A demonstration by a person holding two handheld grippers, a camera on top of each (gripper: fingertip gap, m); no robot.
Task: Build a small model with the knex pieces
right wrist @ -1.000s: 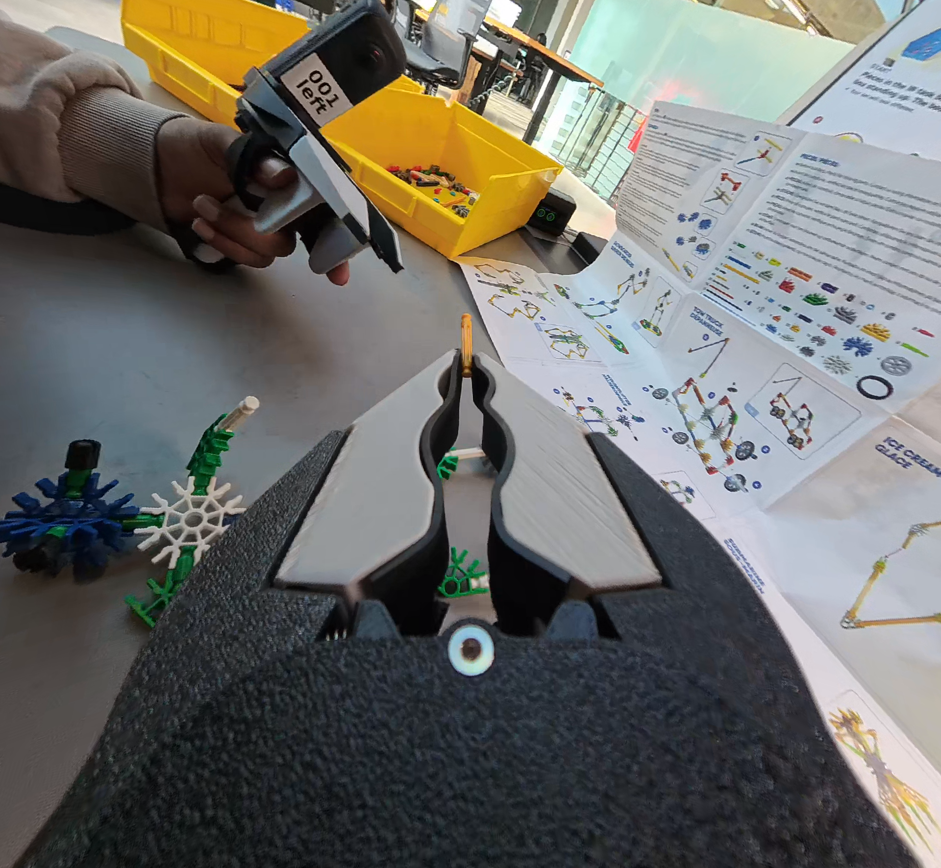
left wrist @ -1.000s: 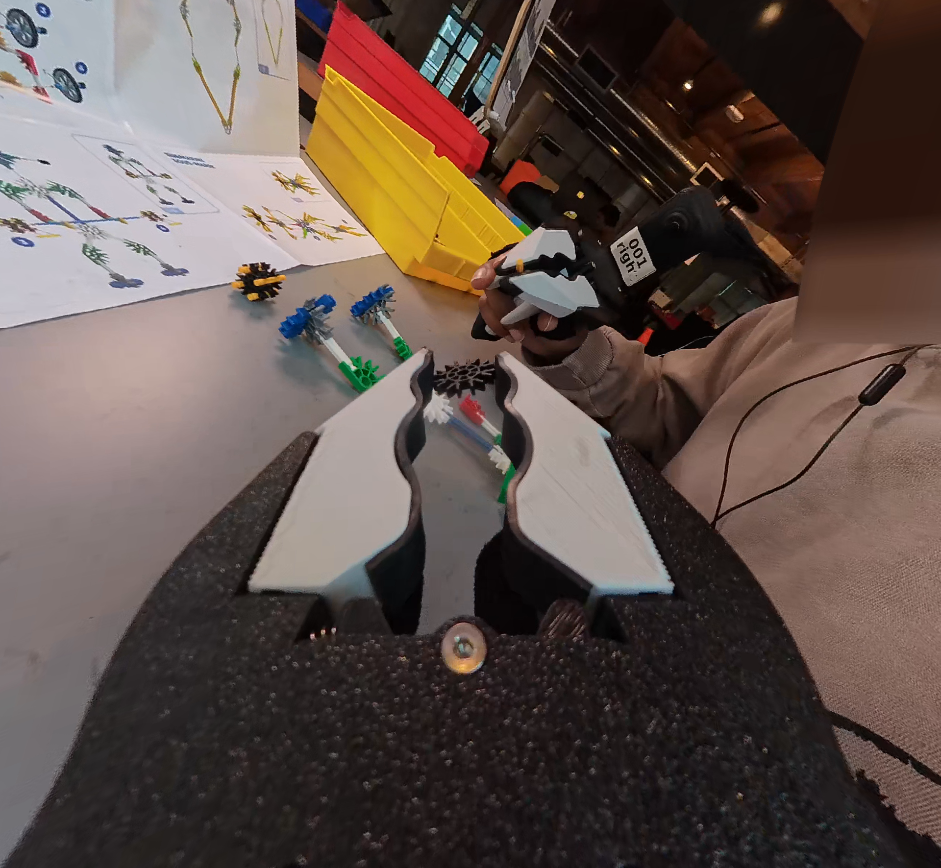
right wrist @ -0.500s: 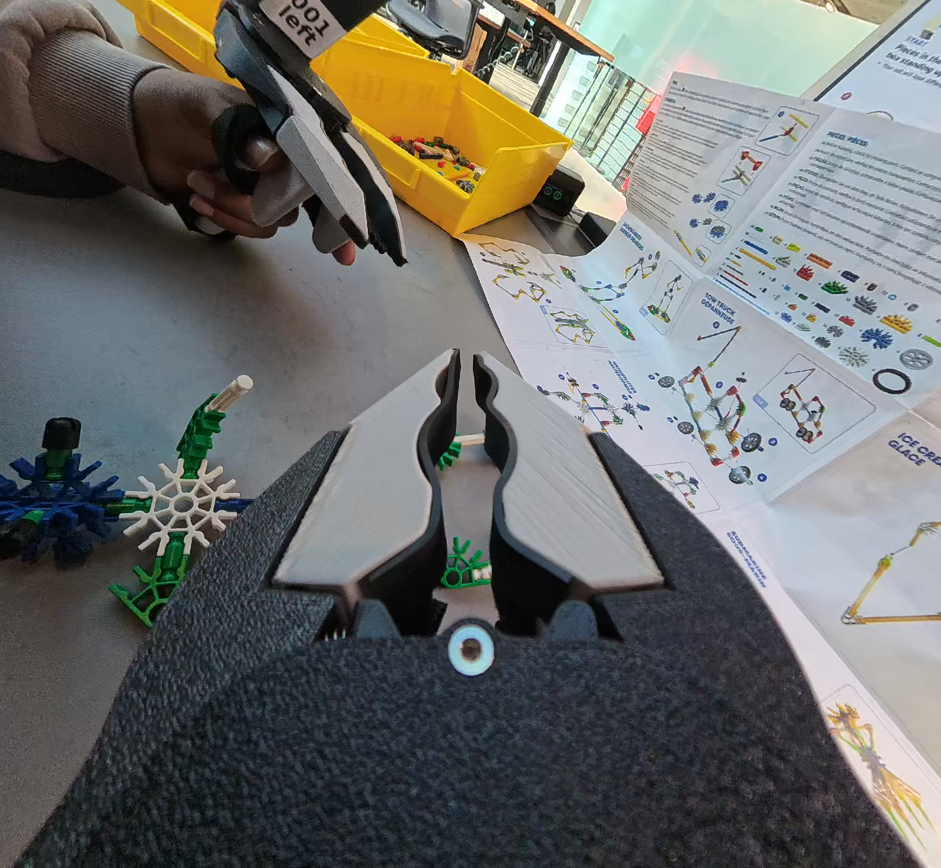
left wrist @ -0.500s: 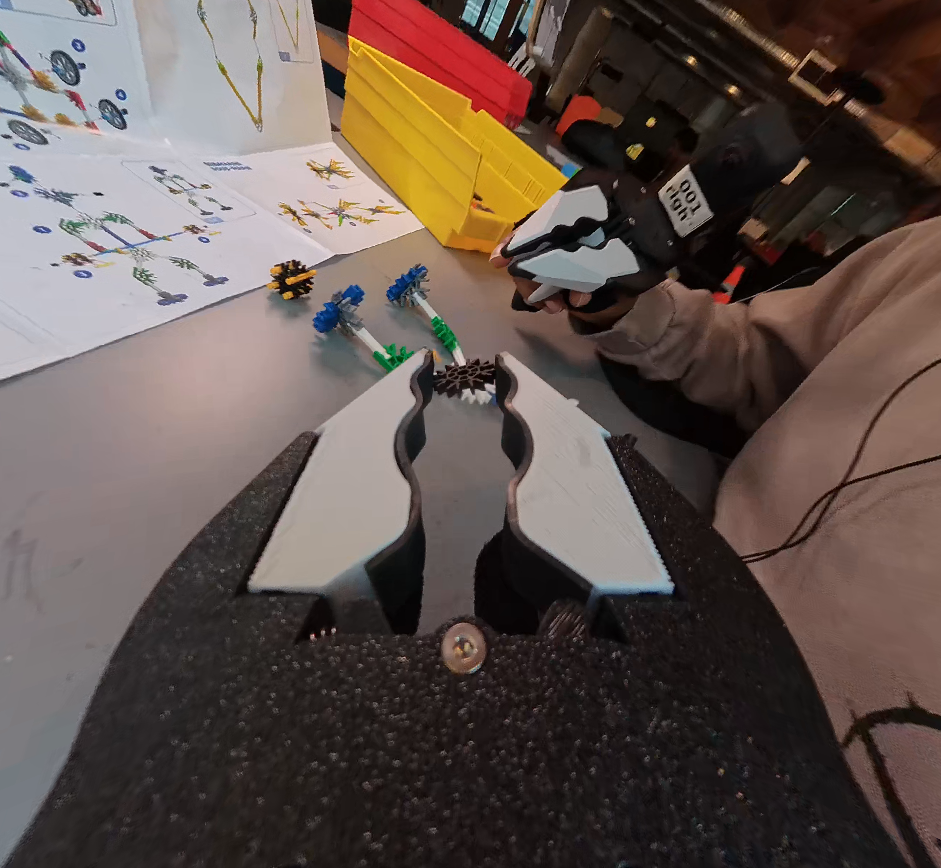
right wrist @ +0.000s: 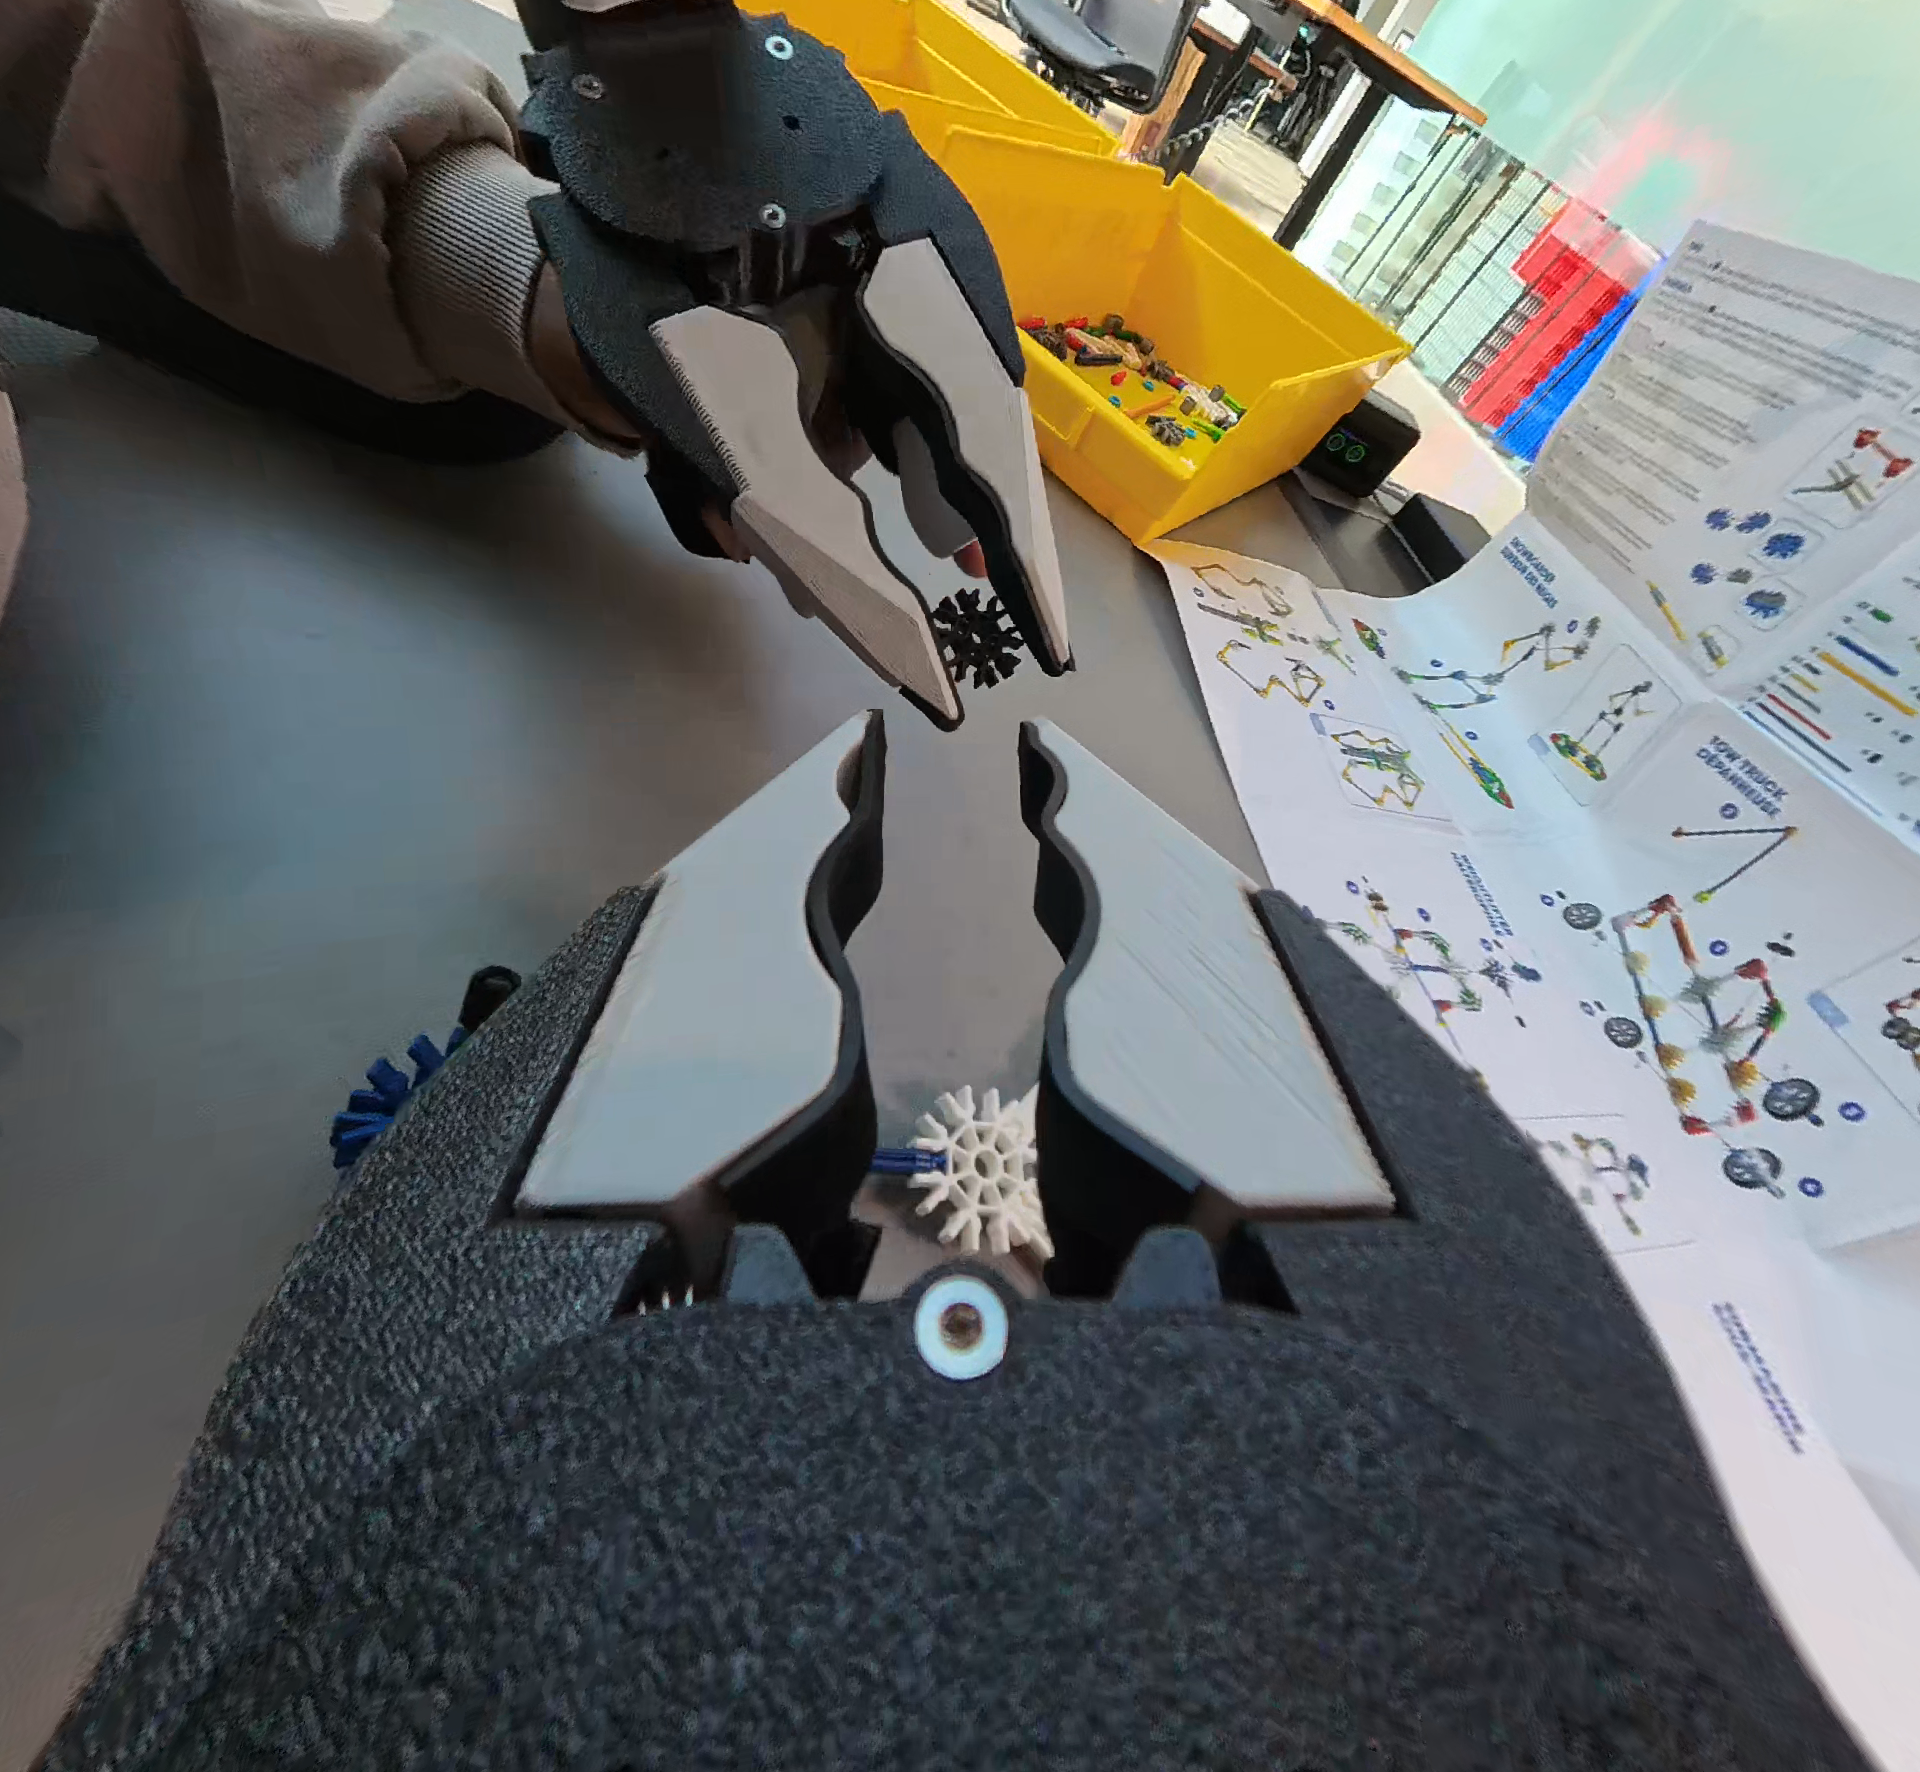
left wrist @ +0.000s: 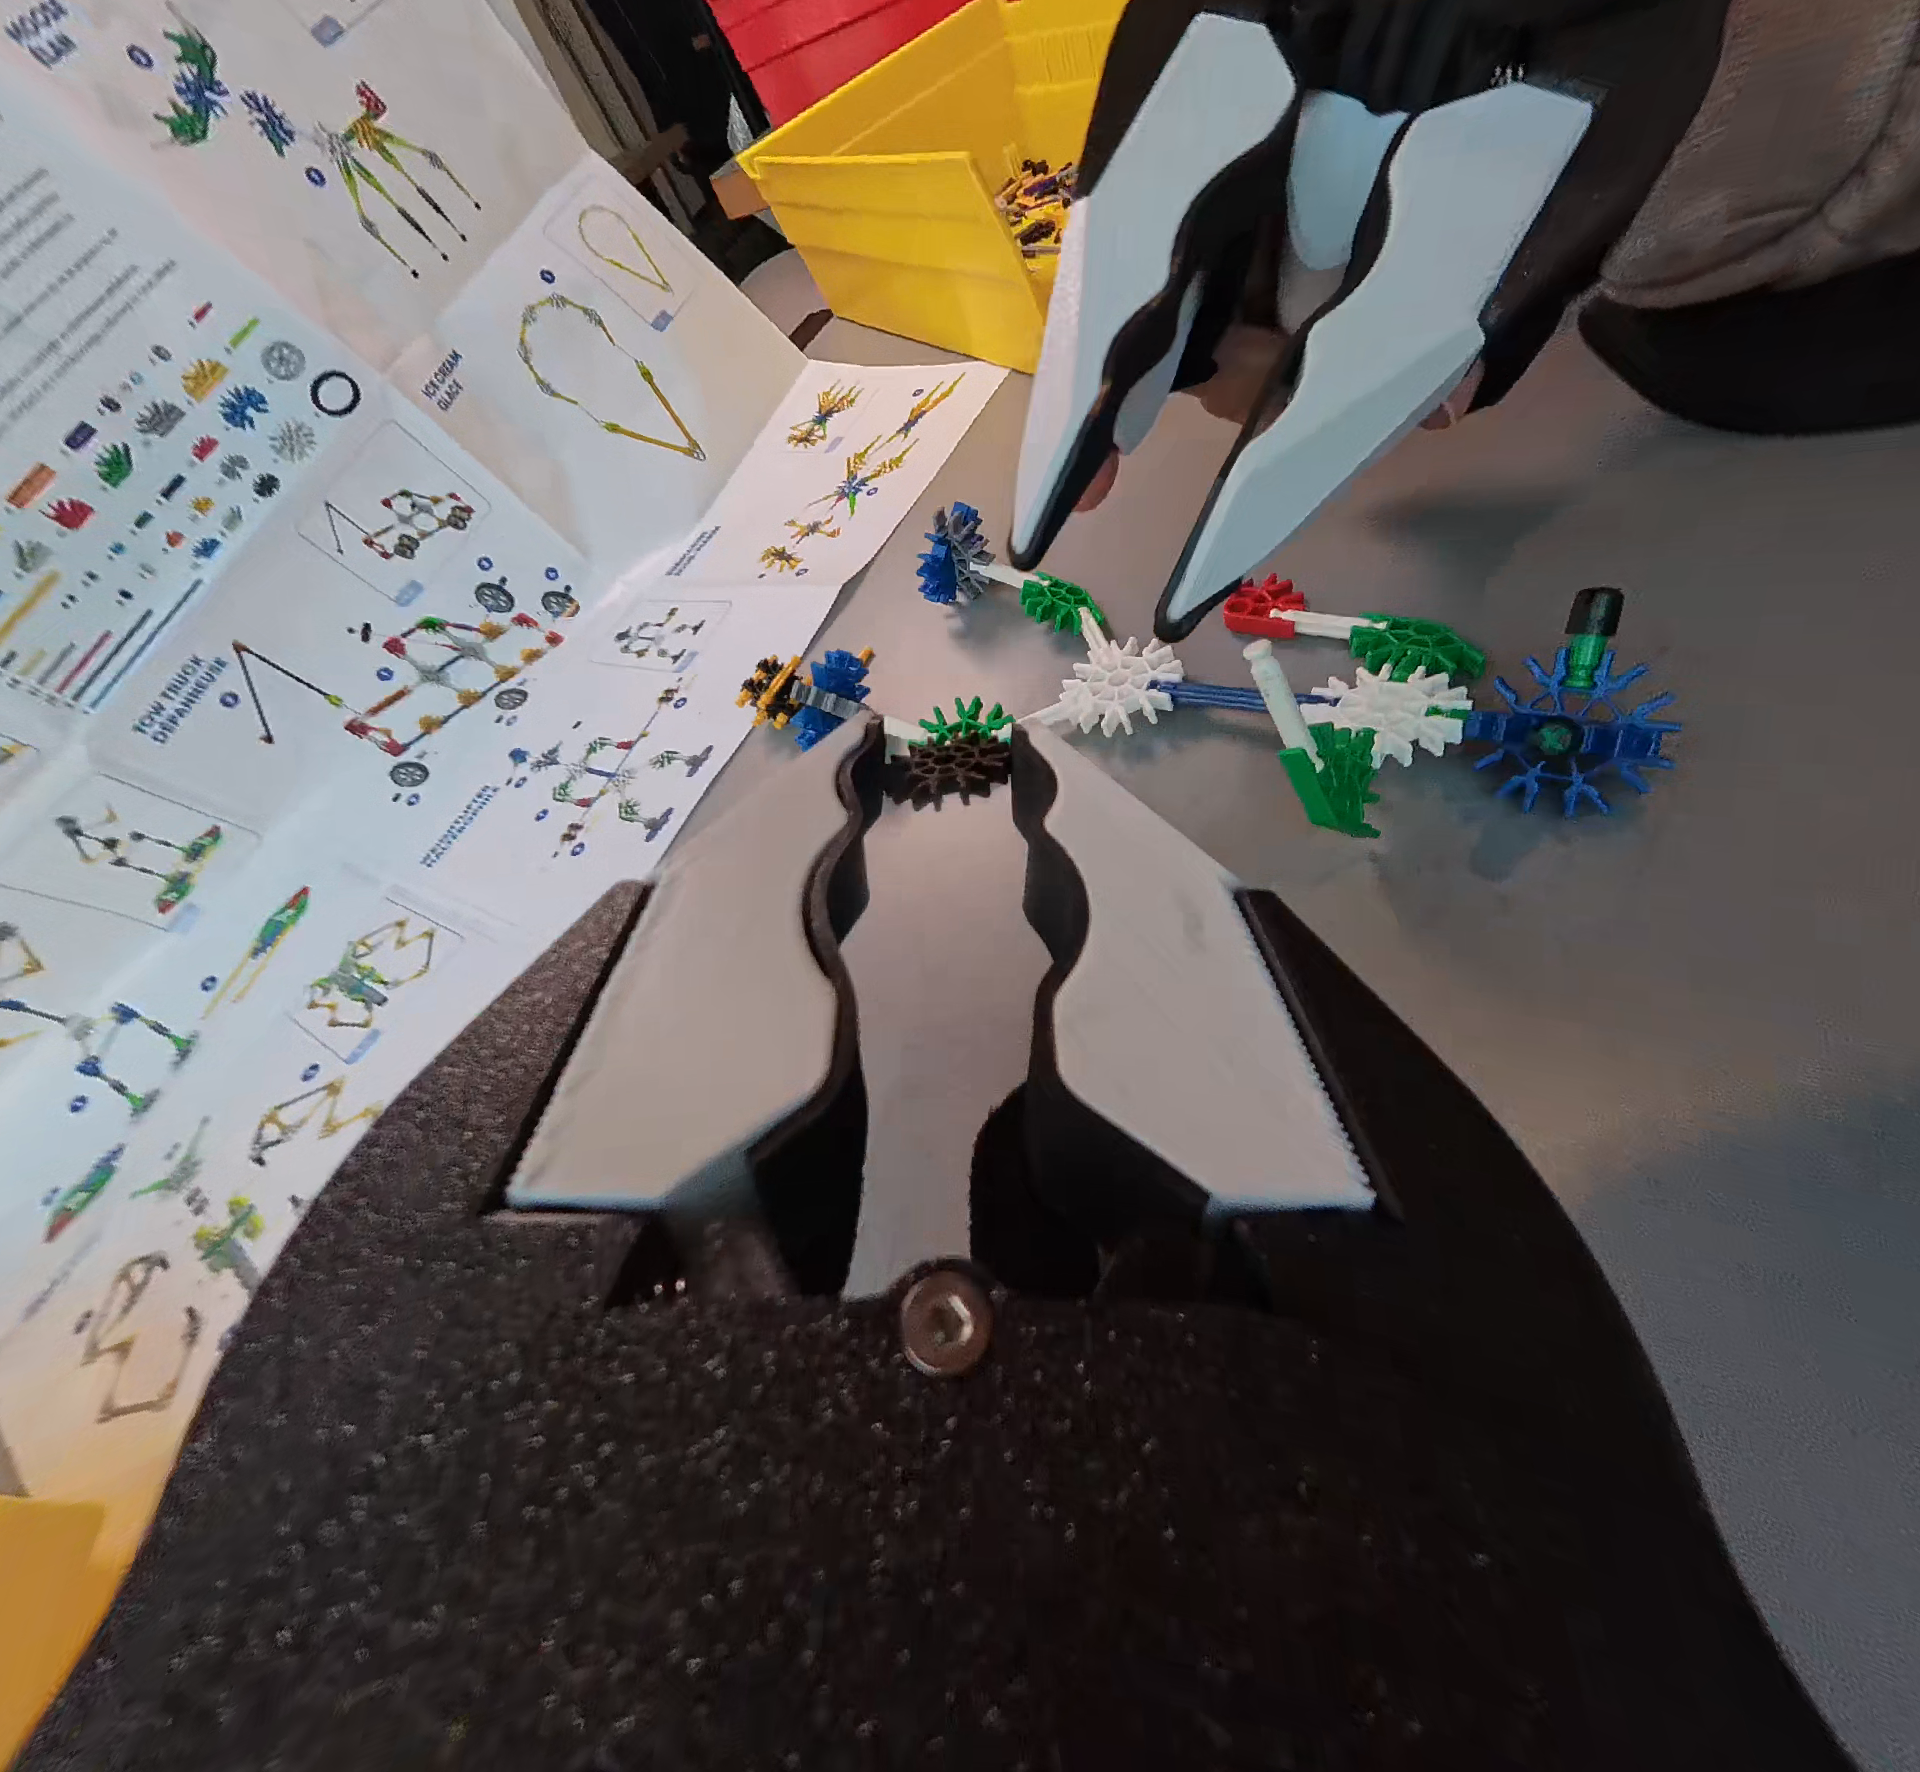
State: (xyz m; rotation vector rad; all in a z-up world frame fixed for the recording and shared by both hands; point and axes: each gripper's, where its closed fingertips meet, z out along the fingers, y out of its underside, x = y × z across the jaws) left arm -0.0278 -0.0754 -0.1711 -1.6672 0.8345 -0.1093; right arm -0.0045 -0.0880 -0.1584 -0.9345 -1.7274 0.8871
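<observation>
Two grippers met over the grey table (left wrist: 1558, 1151). Nearest its own camera, the left gripper (left wrist: 948, 764) pinched a black snowflake connector (left wrist: 951, 768) at the fingertips, jaws pressed on its edges, its flat face turned toward the camera. Just beyond the connector lay a green connector (left wrist: 966, 716) and a white snowflake connector (left wrist: 1120, 683) joined to a rod assembly. The right gripper (left wrist: 1101, 595) hung above that assembly, tips pointing down and jaws spread, holding nothing. In the right wrist view, the black connector (right wrist: 977, 640) sat directly ahead of the right gripper (right wrist: 951, 735), just past its open tips. Farther from the connector stood a yellow bin (left wrist: 894, 226) and an instruction sheet (left wrist: 312, 475).
</observation>
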